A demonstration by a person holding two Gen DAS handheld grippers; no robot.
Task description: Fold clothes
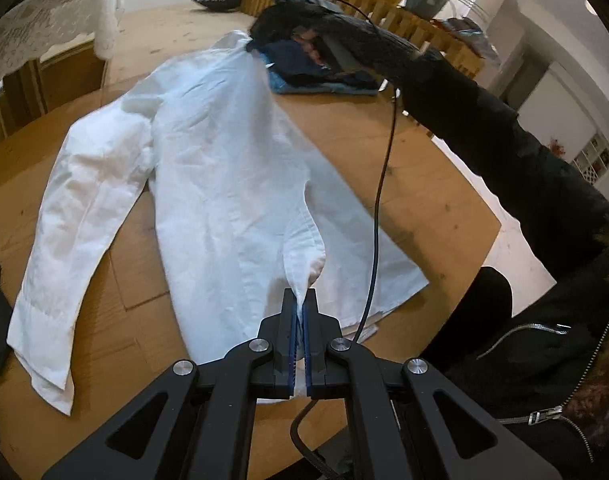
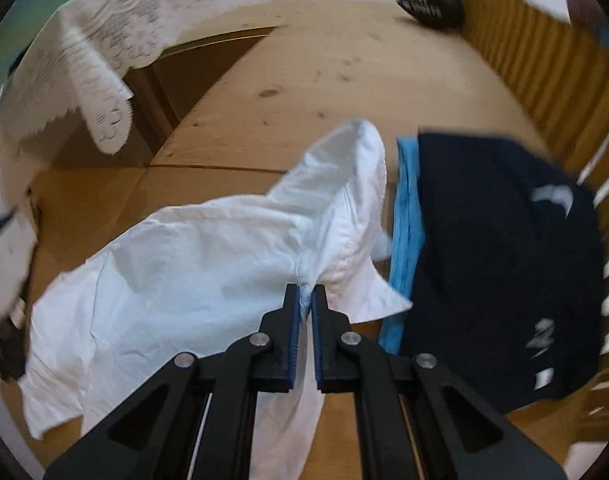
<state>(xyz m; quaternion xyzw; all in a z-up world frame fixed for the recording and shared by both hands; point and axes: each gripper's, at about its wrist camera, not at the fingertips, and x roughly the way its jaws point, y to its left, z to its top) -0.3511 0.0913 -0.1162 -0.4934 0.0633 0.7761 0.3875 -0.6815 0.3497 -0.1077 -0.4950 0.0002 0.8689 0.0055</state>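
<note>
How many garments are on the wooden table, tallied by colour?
White: 1, the white shirt, pinched at two places by the left gripper and the right gripper.
Navy: 1, the folded navy garment.
Light blue: 1, the light blue garment under the navy one.
Total: 3

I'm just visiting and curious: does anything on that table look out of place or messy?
Nothing is spilled or damaged. The white shirt lies crumpled and crooked on the wooden table, one sleeve flung out sideways, pinched at one end by the left tool and near the collar by the right tool. A folded dark garment sits neatly beside it.
</note>
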